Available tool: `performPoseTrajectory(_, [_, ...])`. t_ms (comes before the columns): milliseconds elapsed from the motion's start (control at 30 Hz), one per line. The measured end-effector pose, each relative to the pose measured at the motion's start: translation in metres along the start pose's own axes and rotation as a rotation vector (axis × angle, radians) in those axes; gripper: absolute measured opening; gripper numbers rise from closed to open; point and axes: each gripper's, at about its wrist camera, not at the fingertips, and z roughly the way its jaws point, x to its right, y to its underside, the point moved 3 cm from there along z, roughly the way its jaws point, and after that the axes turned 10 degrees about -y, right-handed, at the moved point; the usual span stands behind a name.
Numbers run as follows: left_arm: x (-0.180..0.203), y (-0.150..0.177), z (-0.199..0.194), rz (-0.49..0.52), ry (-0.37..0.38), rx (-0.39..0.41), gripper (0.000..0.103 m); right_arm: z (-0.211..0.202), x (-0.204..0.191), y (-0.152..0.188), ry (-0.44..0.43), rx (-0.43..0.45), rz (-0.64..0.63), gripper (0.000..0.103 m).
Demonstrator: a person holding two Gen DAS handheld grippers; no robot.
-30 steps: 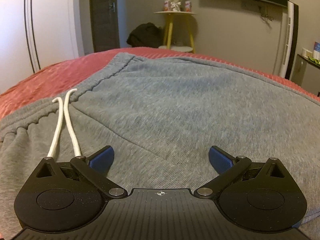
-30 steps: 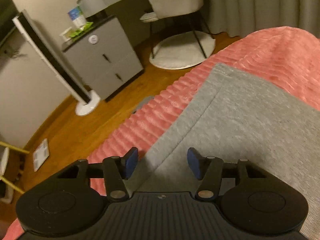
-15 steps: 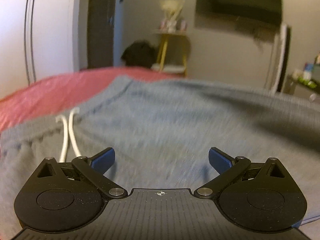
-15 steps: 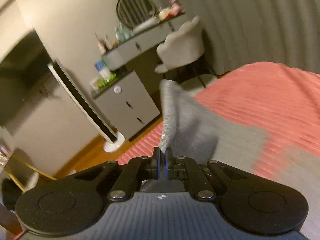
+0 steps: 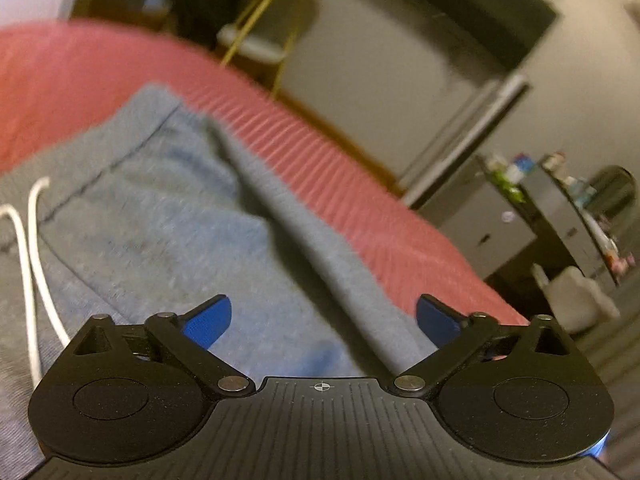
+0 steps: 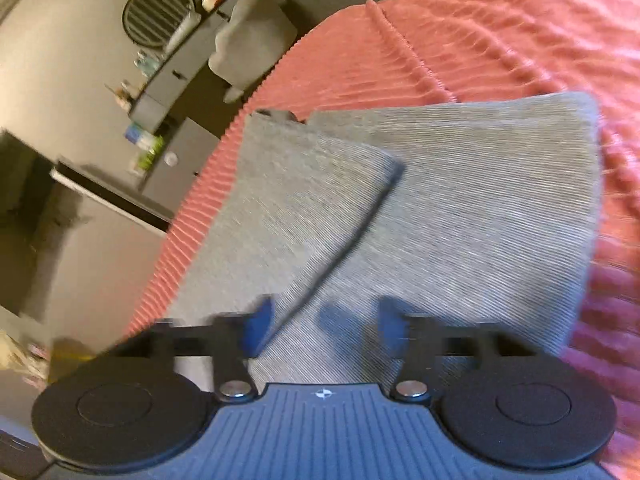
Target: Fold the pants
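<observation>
Grey sweatpants [image 5: 168, 216] lie on a red ribbed bedspread [image 5: 340, 184]. In the left wrist view the waistband with its white drawstring [image 5: 28, 240] is at the left, and a dark fold line runs down the middle. My left gripper [image 5: 323, 320] hovers over the fabric, jaws wide but closing slightly, nothing between them. In the right wrist view a grey leg flap [image 6: 288, 208] lies folded over the rest of the pants [image 6: 480, 208]. My right gripper [image 6: 324, 324] is just above it, jaws opening, with no cloth pinched.
Beyond the bed's edge are a grey cabinet [image 5: 492, 232], a white standing fan [image 5: 464, 132] and a yellow-legged side table [image 5: 256, 44]. The right wrist view shows a desk with a round mirror [image 6: 156, 14] and a pale chair [image 6: 252, 40]. Red bedspread [image 6: 500, 40] spreads beyond the pants.
My right gripper closed on the pant leg's edge, carried it over the pants and let it go. My left gripper rose and swung right, staying open.
</observation>
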Motion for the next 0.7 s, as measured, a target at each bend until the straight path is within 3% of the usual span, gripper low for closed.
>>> performPoseTrajectory(67, [-0.004, -0.012, 0.019, -0.041, -0.028, -0.058, 0.081, 0.011, -0.003, -0.004, 0.0, 0.006, -0.021, 0.065])
performPoseTrajectory(200, [0.004, -0.026, 0.054, -0.02, -0.044, -0.123, 0.08, 0.038, -0.01, -0.012, 0.016, -0.003, -0.043, 0.064])
performPoseTrajectory(267, [0.012, -0.029, 0.071, -0.009, -0.04, -0.172, 0.071, 0.042, -0.015, -0.016, 0.014, 0.005, -0.049, 0.06])
performPoseTrajectory(300, [0.015, -0.031, 0.079, -0.011, -0.034, -0.189, 0.068, 0.042, -0.017, -0.016, 0.01, 0.004, -0.057, 0.056])
performPoseTrajectory(333, [0.018, -0.033, 0.082, -0.021, -0.021, -0.196, 0.062, 0.046, -0.02, -0.017, 0.013, -0.002, -0.063, 0.045])
performPoseTrajectory(367, [0.021, -0.034, 0.086, -0.036, 0.0, -0.208, 0.051, 0.048, -0.022, -0.018, 0.018, -0.01, -0.066, 0.035])
performPoseTrajectory(400, [0.022, -0.035, 0.092, -0.048, 0.012, -0.234, 0.043, 0.051, -0.024, -0.019, 0.023, -0.017, -0.066, 0.033])
performPoseTrajectory(433, [0.024, -0.035, 0.096, -0.056, 0.023, -0.274, 0.01, 0.049, -0.024, -0.017, 0.037, -0.021, -0.067, 0.023])
performPoseTrajectory(467, [0.024, -0.036, 0.098, -0.066, 0.016, -0.304, 0.007, 0.049, -0.025, -0.018, 0.05, -0.02, -0.072, 0.004])
performPoseTrajectory(567, [0.023, -0.043, 0.064, -0.048, 0.051, -0.225, 0.006, 0.046, -0.036, -0.023, 0.057, -0.025, -0.109, 0.004])
performPoseTrajectory(700, [0.022, -0.052, -0.027, 0.065, 0.161, -0.068, 0.006, 0.009, -0.068, -0.043, -0.043, 0.015, -0.18, 0.004])
